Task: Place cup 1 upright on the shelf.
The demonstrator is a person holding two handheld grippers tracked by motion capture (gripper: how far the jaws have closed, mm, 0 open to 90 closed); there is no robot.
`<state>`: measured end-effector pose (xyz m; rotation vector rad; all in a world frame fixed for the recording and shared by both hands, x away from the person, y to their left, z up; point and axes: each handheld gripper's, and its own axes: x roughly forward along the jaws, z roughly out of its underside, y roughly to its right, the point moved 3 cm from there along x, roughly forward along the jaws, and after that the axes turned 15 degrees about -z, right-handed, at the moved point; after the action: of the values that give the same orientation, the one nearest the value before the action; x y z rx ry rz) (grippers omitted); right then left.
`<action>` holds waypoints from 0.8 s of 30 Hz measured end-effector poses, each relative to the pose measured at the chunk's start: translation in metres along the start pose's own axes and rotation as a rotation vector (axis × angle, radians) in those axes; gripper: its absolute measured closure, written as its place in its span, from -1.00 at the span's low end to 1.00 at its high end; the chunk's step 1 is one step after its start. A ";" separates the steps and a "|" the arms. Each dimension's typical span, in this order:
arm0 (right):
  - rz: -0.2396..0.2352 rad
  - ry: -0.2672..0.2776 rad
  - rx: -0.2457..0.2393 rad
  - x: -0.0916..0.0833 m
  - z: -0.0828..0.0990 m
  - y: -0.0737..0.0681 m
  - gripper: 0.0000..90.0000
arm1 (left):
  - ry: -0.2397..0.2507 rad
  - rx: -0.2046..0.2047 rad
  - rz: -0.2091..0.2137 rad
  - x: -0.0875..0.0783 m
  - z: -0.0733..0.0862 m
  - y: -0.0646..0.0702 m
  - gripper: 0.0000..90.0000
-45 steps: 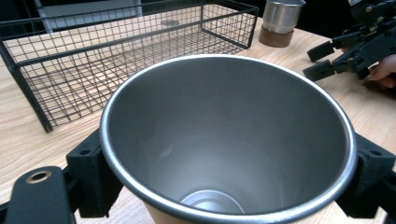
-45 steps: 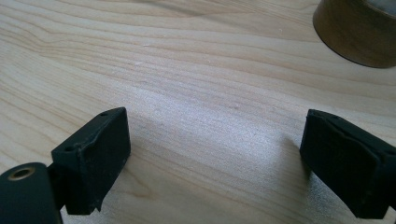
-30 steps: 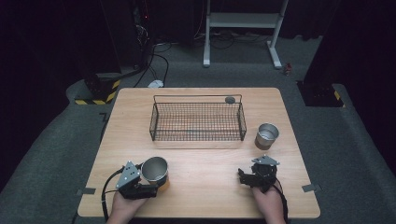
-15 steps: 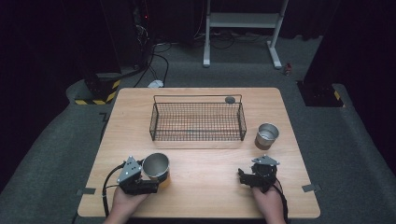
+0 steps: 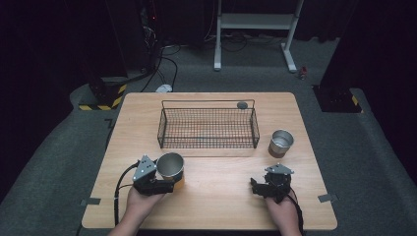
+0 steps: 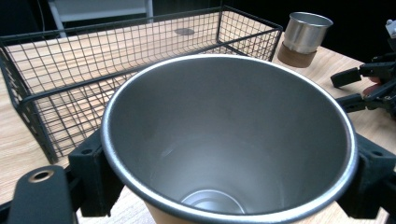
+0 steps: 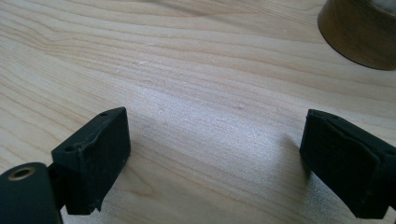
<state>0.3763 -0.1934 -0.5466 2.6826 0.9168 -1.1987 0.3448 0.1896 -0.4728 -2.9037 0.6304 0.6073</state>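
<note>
A steel cup (image 5: pixel 170 166) with a brown base is tilted in my left gripper (image 5: pixel 166 183), which is shut on it near the table's front left. In the left gripper view the cup's (image 6: pixel 224 140) open mouth faces the camera, and the left gripper's (image 6: pixel 229 191) black jaws press on both sides of it. A second steel cup (image 5: pixel 281 142) stands upright to the right of the wire basket (image 5: pixel 206 104). My right gripper (image 5: pixel 255 186) rests open on the wood at the front right, apart from that second cup (image 7: pixel 362 32). Nothing lies between the right gripper's (image 7: pixel 215 163) jaws.
The black wire basket (image 6: pixel 28 98) sits at the table's middle back, just beyond the held cup. A small grey disc (image 5: pixel 242 104) lies behind the basket's far right corner. The right gripper (image 6: pixel 369 88) shows at the right edge of the left gripper view.
My left gripper has carried the cup a little up and away from the front edge toward the basket, slightly to the right. The right gripper has stayed put.
</note>
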 end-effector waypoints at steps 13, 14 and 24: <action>-0.001 0.000 -0.001 0.000 0.000 0.000 -0.81 | 0.021 -0.001 -0.025 0.009 -0.011 -0.001 -0.70; -0.003 -0.001 -0.003 0.000 0.000 0.000 -0.81 | 0.019 -0.002 -0.026 0.009 -0.011 -0.001 -0.70; -0.004 -0.002 -0.008 0.000 0.000 0.000 -0.81 | 0.040 -0.001 -0.042 0.014 -0.021 -0.001 -0.70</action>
<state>0.3763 -0.1934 -0.5466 2.6742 0.9246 -1.1962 0.3651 0.1816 -0.4592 -2.9287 0.5725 0.5467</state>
